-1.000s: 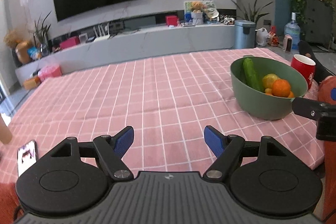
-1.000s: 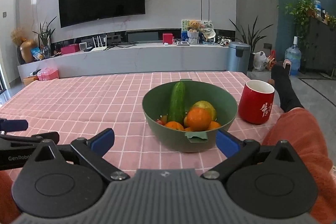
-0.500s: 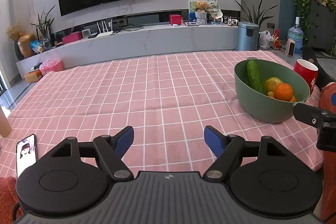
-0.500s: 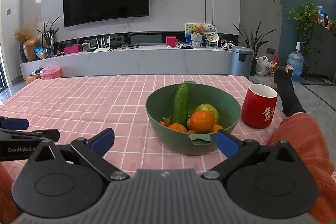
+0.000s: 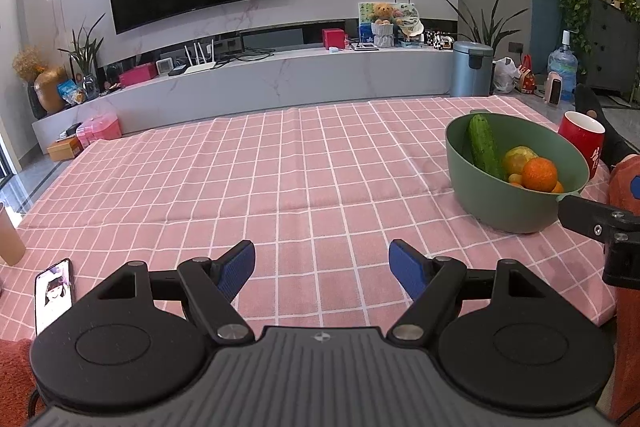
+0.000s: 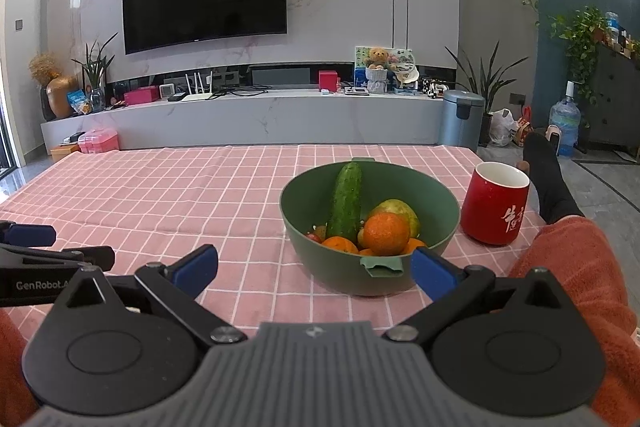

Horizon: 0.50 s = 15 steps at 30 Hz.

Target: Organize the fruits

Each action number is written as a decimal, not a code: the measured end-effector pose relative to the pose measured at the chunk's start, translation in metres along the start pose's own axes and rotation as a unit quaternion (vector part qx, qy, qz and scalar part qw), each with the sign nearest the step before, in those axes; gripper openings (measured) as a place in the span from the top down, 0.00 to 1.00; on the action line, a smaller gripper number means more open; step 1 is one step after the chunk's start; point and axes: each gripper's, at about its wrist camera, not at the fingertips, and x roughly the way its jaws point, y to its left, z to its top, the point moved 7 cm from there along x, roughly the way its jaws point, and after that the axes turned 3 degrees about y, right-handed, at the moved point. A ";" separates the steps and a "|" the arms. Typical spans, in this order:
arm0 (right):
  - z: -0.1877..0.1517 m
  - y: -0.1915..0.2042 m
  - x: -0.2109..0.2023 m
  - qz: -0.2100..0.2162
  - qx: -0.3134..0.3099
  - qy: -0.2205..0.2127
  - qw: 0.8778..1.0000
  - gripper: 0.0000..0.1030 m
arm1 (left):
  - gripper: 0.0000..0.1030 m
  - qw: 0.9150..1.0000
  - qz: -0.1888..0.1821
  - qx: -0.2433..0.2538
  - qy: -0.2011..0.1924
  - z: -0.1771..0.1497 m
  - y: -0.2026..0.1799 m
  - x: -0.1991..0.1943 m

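Observation:
A green bowl [image 6: 448, 215] [image 5: 504, 203] stands on the pink checked tablecloth [image 5: 280, 179]. It holds a cucumber [image 6: 347, 203] [image 5: 484, 147] leaning on the rim, oranges [image 6: 386, 233] [image 5: 539, 174], a yellow-green fruit [image 6: 402, 211] and small red fruit. My right gripper [image 6: 316, 267] is open and empty, just short of the bowl's near rim. My left gripper [image 5: 322, 269] is open and empty above bare cloth, left of the bowl.
A red mug [image 6: 494, 203] [image 5: 582, 143] stands right of the bowl. A phone [image 5: 54, 293] lies at the near left edge, a beige cup [image 5: 9, 239] beside it. A person's leg [image 6: 548, 179] rests beyond the table's right side.
Both grippers have lifted and tilted up slightly, so the table and bowl sit lower in view. Both stay open and empty. The bowl has not moved.

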 end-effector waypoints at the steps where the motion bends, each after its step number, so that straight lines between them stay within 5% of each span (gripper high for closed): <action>1: 0.000 0.000 0.000 0.000 0.000 0.000 1.000 0.04 | 0.13 1.000 -0.001 0.000 -0.001 0.000 -0.001 0.000; 15: 0.000 0.000 0.000 0.000 0.000 0.000 1.000 0.04 | 0.13 1.000 0.003 0.000 -0.005 0.002 -0.001 -0.001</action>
